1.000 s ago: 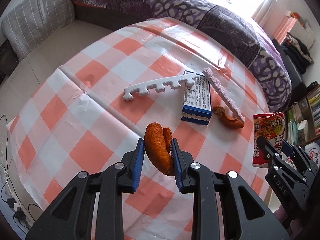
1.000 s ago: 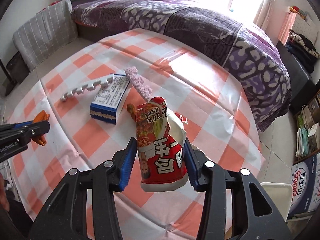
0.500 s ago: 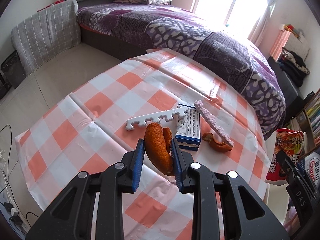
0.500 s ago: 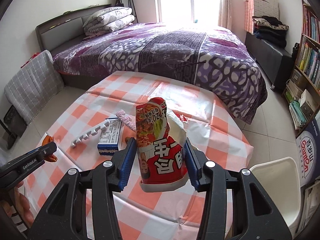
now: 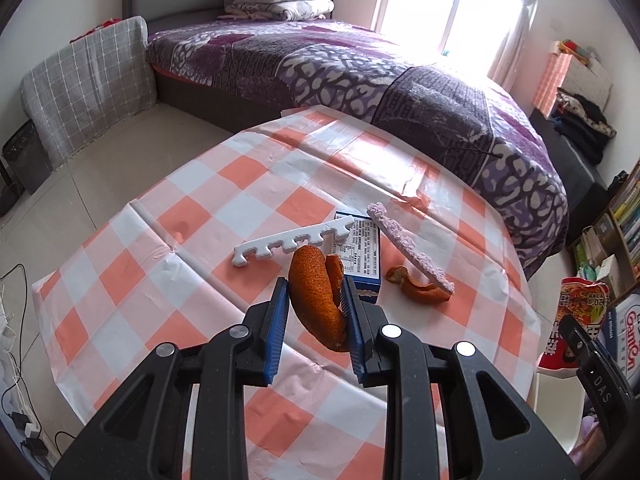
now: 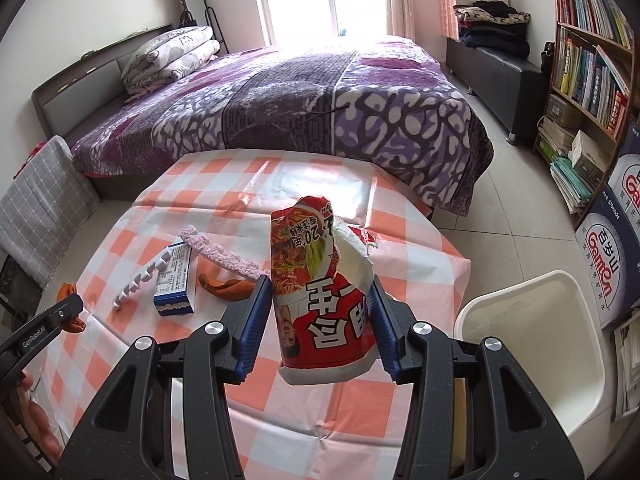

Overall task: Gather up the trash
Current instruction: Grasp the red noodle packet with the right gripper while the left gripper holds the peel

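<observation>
My left gripper [image 5: 315, 286] is shut on a curled orange peel [image 5: 320, 314] and holds it above the checked table [image 5: 200, 220]. My right gripper [image 6: 318, 284] is shut on a crushed red noodle cup [image 6: 320, 320], held over the table's near right edge beside a white bin [image 6: 528, 344]. On the table lie a white toothed foam strip [image 5: 288, 242], a blue box [image 5: 360, 256], a pink foam strip [image 5: 408, 248] and a second orange peel [image 5: 416, 286]. The left wrist view shows the cup [image 5: 580, 308] at the far right.
A bed with a purple cover [image 6: 320, 100] stands just behind the table. A bookshelf [image 6: 588, 60] and cardboard boxes [image 6: 608, 264] line the right wall. A grey cushion [image 5: 88, 88] leans at the left, and cables [image 5: 16, 420] lie on the floor.
Both grippers have risen and drawn back from the table with their loads still held. The right gripper swung right, and the white bin has come into its view.
</observation>
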Demonstrator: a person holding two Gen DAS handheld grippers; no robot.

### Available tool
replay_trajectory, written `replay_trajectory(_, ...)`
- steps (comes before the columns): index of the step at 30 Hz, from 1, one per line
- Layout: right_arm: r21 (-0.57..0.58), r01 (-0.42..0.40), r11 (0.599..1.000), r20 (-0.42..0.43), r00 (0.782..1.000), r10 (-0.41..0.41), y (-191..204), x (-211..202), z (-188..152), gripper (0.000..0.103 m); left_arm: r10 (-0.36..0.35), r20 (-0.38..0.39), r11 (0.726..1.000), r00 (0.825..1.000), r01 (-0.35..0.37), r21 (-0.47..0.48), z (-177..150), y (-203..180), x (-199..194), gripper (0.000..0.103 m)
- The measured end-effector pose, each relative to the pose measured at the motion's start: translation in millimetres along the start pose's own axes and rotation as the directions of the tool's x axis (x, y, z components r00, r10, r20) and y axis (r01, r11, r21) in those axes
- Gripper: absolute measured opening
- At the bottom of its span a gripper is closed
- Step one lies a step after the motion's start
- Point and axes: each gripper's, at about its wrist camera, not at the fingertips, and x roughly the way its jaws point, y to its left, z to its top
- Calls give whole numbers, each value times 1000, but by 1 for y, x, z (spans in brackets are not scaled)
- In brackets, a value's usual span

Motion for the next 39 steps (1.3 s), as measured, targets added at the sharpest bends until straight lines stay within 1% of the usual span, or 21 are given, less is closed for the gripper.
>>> replay_trajectory(24,119,58,991,-3,998,-58,-59,-14,2,47,-48,-3,996,999,48,79,-10,-57,-8,27)
replay_trajectory(32,178,91,980,-8,996,-91,-87,-20,2,47,-67,-14,992,998,68,108,-16,-79,-7,27)
replay_trajectory(39,252,127,959,-21,992,-126,-117,-26,0,48,-82,-25,987,996,85,139,-23,-102,-6,27)
